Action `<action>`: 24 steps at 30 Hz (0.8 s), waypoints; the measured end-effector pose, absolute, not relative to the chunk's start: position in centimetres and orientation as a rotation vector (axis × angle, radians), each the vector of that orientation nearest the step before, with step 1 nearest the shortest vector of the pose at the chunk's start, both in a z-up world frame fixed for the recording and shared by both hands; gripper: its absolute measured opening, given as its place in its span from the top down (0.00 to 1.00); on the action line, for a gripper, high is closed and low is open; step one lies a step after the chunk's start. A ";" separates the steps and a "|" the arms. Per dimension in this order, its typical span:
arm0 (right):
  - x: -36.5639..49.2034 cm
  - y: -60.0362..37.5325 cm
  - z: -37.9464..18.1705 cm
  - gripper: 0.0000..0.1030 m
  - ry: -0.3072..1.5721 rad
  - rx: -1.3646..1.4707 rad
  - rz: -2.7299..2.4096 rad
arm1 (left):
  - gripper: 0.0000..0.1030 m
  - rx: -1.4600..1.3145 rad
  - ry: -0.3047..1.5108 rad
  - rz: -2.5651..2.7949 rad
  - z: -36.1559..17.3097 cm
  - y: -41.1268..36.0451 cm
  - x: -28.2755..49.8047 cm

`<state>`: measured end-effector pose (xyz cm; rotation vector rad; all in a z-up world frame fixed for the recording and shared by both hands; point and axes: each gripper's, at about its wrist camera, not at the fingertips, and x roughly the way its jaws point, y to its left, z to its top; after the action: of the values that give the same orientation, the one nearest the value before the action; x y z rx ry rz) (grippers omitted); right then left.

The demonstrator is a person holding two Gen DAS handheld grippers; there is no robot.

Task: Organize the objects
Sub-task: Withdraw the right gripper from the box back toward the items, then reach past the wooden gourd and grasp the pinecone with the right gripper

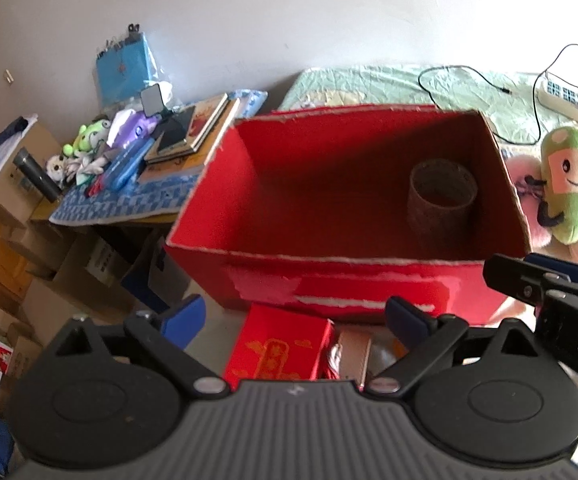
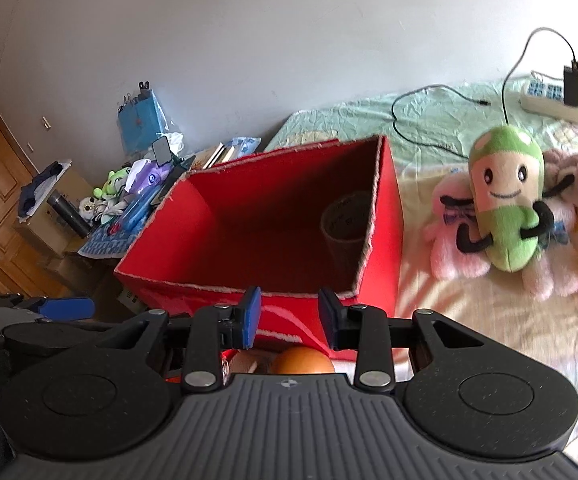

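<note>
Red cardboard box sits open-topped on the bed, just ahead of both grippers, with a brown woven cup standing upright inside near its right wall. Left of the box a cluttered surface carries books and small toys; in front of the box the left gripper has its jaws wide apart and empty above a small red packet, while the right gripper has its jaws narrowly apart and empty over an orange fruit. Right of the box a green plush toy lies on a pink plush.
</note>
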<state>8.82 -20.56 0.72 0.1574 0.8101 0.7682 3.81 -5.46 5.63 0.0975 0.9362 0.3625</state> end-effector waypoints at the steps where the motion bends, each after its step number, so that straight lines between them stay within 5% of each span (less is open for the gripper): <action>1: 8.8 -20.7 0.5 0.66 0.820 0.163 0.770 | 0.06 0.100 0.944 0.362 5.4 -5.6 3.8; 24: 9.3 -23.1 -4.7 0.68 1.073 0.321 0.766 | 0.06 0.138 1.099 0.321 0.5 -7.7 4.4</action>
<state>9.27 -23.06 -4.72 0.3206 1.0725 0.7657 4.39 -7.67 0.49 0.1383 1.0993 0.3207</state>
